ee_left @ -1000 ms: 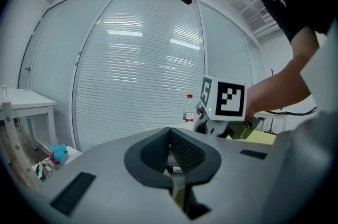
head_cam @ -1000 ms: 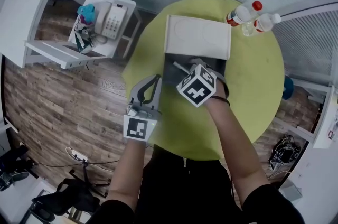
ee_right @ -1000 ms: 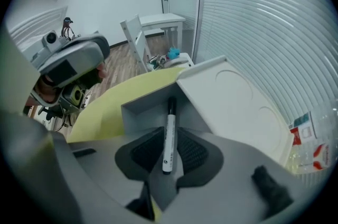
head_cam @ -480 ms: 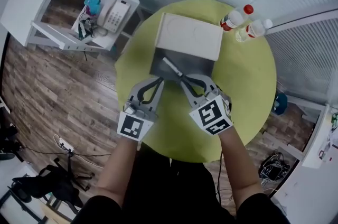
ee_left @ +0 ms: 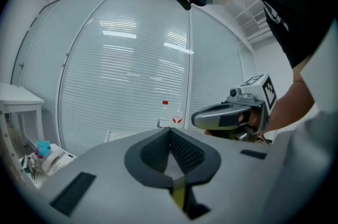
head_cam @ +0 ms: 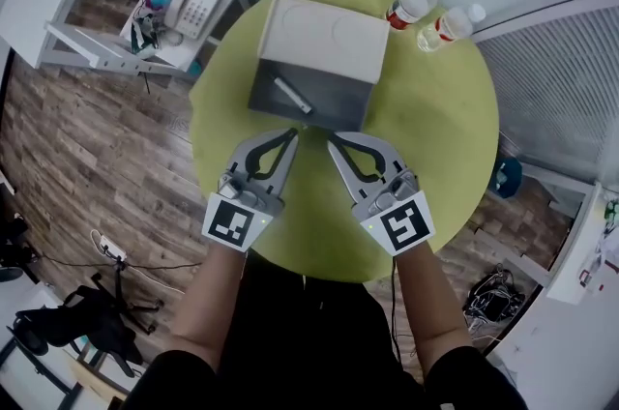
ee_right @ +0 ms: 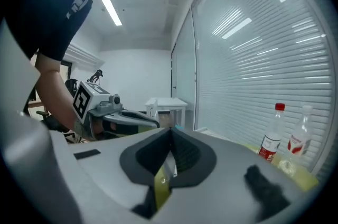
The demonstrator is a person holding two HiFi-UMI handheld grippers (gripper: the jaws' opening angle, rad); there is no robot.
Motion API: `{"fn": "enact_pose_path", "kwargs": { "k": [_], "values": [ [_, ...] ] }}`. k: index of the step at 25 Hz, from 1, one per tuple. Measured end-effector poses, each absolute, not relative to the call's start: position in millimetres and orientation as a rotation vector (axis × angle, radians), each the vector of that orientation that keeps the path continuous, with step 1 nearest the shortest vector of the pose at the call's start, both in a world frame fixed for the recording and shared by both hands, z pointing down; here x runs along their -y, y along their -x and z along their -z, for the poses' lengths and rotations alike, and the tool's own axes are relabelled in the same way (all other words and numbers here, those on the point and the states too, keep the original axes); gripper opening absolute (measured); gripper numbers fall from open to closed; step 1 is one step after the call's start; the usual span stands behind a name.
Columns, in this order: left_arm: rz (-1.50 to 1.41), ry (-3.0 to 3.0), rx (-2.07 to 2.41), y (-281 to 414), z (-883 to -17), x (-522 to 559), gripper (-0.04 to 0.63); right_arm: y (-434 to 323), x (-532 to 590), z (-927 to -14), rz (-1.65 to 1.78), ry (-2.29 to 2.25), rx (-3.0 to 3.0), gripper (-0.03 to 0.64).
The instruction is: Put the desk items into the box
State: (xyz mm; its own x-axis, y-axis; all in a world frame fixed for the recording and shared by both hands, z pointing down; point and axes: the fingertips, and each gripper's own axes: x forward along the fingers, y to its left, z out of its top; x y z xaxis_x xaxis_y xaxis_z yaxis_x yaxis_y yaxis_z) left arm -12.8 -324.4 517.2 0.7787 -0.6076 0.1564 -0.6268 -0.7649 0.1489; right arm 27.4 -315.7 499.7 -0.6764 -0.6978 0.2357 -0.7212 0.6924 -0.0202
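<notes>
Lying in open box [head_cam: 340,104]: one pen [head_cam: 290,96]

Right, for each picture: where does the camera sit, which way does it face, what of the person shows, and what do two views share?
Head view: on the person's head, facing steeply down at the green table, open box, both forearms, left claw and right claw.
Left gripper view: on the left claw, facing across the table towards the blinds; right claw and forearm show.
Right gripper view: on the right claw, facing roughly likewise; left claw shows.
Shared: all three show the red-capped bottle.
</notes>
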Motion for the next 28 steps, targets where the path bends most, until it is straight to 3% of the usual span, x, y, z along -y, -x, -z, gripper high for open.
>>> {"fn": "enact_pose_path", "kwargs": {
  "k": [28],
  "values": [
    [-0.124, -2.802, 0.964, 7.2, -513.2, 302.2, 0.012, -23.2, 297.1, -503.3, -0.218, -1.164, 2.781, 0.017]
  ]
}}
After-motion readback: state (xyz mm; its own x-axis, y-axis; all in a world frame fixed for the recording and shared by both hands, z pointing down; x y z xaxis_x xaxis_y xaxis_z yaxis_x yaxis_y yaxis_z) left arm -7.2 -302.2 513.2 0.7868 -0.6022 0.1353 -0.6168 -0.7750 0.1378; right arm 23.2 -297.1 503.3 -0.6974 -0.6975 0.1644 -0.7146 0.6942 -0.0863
